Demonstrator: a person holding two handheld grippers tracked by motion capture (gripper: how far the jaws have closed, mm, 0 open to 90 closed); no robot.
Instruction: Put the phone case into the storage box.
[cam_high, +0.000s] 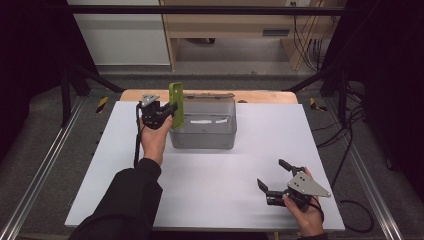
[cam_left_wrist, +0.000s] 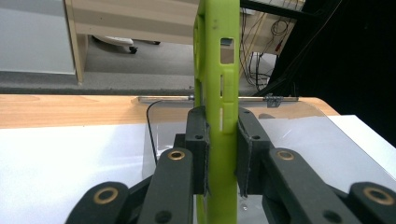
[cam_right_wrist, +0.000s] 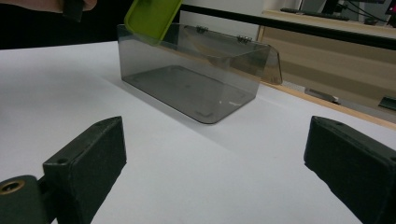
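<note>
Left tool (cam_high: 167, 112): clamped on the green phone case (cam_high: 176, 104), jaws pressed against its two faces; at the left end of the box.
Green phone case: held upright, edge-on, above the left end of the clear smoky box (cam_high: 204, 131).
Box: open-topped on the white table (cam_high: 225, 170), hinged lid tipped back behind it.
Right tool (cam_high: 270, 178): spread wide, nothing between its jaws; well apart from the box, toward the near right.
</note>
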